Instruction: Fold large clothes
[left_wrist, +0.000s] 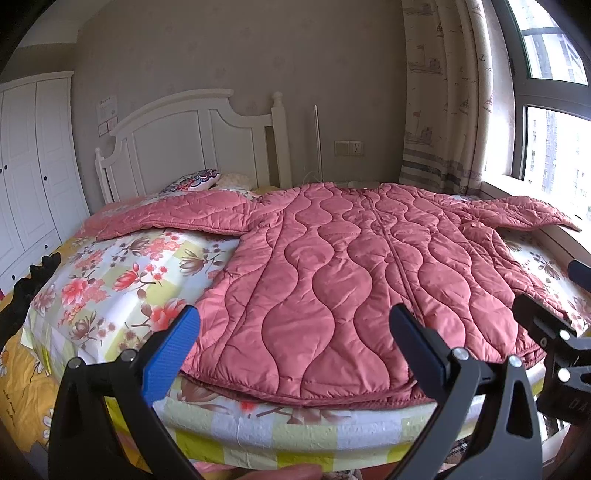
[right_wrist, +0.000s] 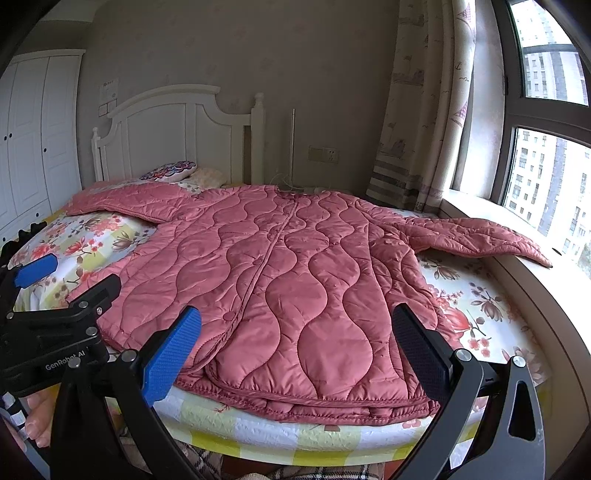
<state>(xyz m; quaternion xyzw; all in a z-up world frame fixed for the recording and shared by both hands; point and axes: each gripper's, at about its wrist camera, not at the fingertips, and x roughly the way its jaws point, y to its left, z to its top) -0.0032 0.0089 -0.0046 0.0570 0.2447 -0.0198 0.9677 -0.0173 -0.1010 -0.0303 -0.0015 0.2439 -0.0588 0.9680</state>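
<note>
A large pink quilted coat (left_wrist: 354, 273) (right_wrist: 295, 273) lies spread flat on the bed, front up, hem toward me and both sleeves stretched out sideways. Its right sleeve (right_wrist: 476, 236) reaches onto the window sill. My left gripper (left_wrist: 295, 343) hovers open just short of the hem's left half, with nothing between its fingers. My right gripper (right_wrist: 295, 343) is open too, above the hem's middle and empty. Each gripper shows at the edge of the other's view.
The bed (left_wrist: 110, 280) has a floral sheet and a white headboard (left_wrist: 184, 144) with pillows (left_wrist: 195, 181). A white wardrobe (left_wrist: 33, 166) stands at left. A window sill (right_wrist: 517, 236) and curtain (right_wrist: 417, 110) border the right side. A hand (right_wrist: 37, 417) holds the left gripper.
</note>
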